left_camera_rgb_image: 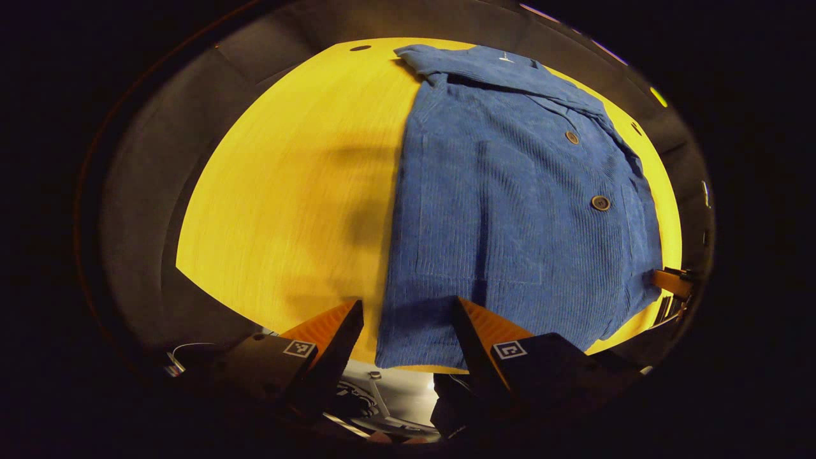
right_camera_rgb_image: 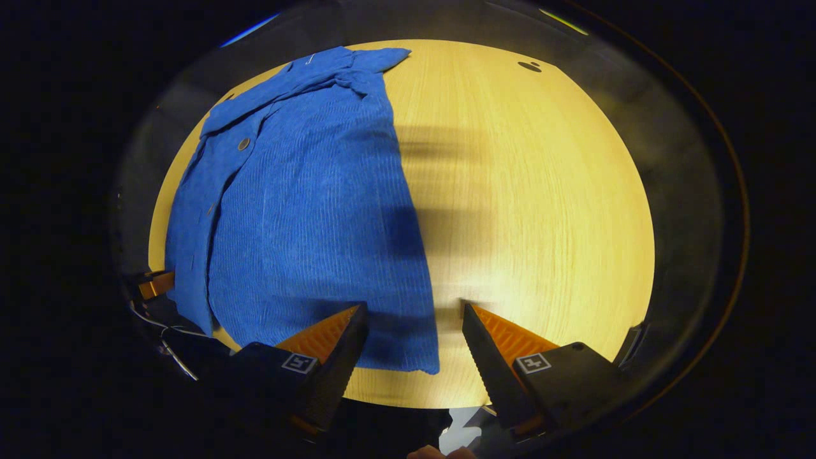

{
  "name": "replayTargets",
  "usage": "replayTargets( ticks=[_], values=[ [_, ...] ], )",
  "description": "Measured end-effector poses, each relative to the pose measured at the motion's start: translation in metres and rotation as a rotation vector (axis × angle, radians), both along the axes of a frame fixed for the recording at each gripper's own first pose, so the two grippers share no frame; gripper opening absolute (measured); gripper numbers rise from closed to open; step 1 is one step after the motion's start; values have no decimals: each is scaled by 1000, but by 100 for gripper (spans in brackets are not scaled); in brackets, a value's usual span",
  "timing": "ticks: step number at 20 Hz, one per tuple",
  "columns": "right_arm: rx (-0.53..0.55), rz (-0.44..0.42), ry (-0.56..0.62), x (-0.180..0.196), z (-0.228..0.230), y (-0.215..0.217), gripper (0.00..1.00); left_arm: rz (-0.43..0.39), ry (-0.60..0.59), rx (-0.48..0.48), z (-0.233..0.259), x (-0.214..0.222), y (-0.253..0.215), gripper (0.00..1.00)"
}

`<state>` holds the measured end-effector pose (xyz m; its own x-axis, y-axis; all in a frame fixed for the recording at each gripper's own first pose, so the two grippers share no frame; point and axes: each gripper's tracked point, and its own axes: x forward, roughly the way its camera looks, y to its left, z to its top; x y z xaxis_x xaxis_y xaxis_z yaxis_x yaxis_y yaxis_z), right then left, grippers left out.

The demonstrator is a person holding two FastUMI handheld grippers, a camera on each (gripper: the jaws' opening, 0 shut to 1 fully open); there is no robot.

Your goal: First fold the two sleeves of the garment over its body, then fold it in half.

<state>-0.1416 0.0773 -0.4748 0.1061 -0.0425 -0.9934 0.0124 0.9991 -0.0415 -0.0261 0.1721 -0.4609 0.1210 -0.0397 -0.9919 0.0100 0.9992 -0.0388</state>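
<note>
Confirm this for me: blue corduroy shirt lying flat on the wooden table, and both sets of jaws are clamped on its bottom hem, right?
Not clamped. In both gripper views the jaws stand open above the hem of the blue corduroy shirt, gripping nothing. It does lie flat on the wooden table.

The garment (left_camera_rgb_image: 510, 210) lay flat on the table (left_camera_rgb_image: 287, 191), its collar toward the far edge and its hem along the near edge. In the left gripper view the left gripper (left_camera_rgb_image: 408, 319) hung over the hem's near corner, bare table to its left. In the right gripper view the right gripper (right_camera_rgb_image: 414, 322) hung over the hem's other corner, bare table to its right.
</note>
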Motion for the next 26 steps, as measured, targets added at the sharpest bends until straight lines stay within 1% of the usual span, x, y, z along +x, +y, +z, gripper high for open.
replayTargets(
  ticks=[1, 2, 3, 6, 7, 8, 9, 10, 11, 12, 13, 14, 15, 17, 18, 19, 20, 22, 24, 26],
  values=[
    [-13, 5, 6, -1, -2, 0, 97, -9, 3, -4, 1, 1, -8, 82],
    [-13, -3, 8, -1, -2, 2, 97, -24, 3, -6, 2, 3, -13, 78],
    [-17, -12, 13, 0, -2, 3, 97, -44, 2, -8, 0, 2, -19, 77],
    [-10, -38, 31, -4, -2, 8, 97, -78, 5, -10, 0, 2, -29, 46],
    [-7, -48, 42, -4, -3, 12, 96, -83, 4, -10, -1, 3, -30, 45],
    [-7, -55, 44, -3, -4, 14, 97, -89, 11, -9, -1, 4, -30, 33],
    [-8, -57, 52, -3, -4, 17, 96, -89, 21, -10, 0, 2, -29, 32],
    [-7, -58, 52, -3, -5, 20, 96, -81, 21, -27, -11, 6, -32, 32],
    [-5, -49, 56, -5, -5, 23, 100, -38, 32, -36, -9, 8, -32, 18],
    [0, -29, 55, -4, -4, 27, 100, -20, 33, -47, 1, 7, -33, 5],
    [6, -24, 54, -5, -3, 33, 71, -26, 44, -52, 0, 4, -33, 5],
    [19, -17, 46, -3, -4, 39, 65, -35, 42, -57, 1, 3, -32, 5],
    [38, -24, 40, -4, -5, 46, 47, -49, 36, -60, 0, 3, -32, 5],
    [63, 2, 53, -5, -5, 56, 12, -62, 22, -68, -1, 5, -31, 5],
    [85, -3, 57, -6, -4, 59, 12, -45, 13, -80, -1, 7, -31, 5],
    [94, -40, 56, -6, -5, 62, 7, -32, 12, -93, -2, 7, -32, 0],
    [115, -38, 64, -6, -2, 61, 2, -24, 22, -113, -1, 3, -33, 0],
    [163, -75, 67, -7, 1, 65, 2, -12, 35, -161, 5, 3, -37, 0],
    [192, -97, 46, -3, 13, 66, 2, -7, 6, -195, 17, 6, -41, 0],
    [219, -112, 34, 2, 27, 69, 2, -6, -23, -209, 31, 7, -42, 0]
  ],
)
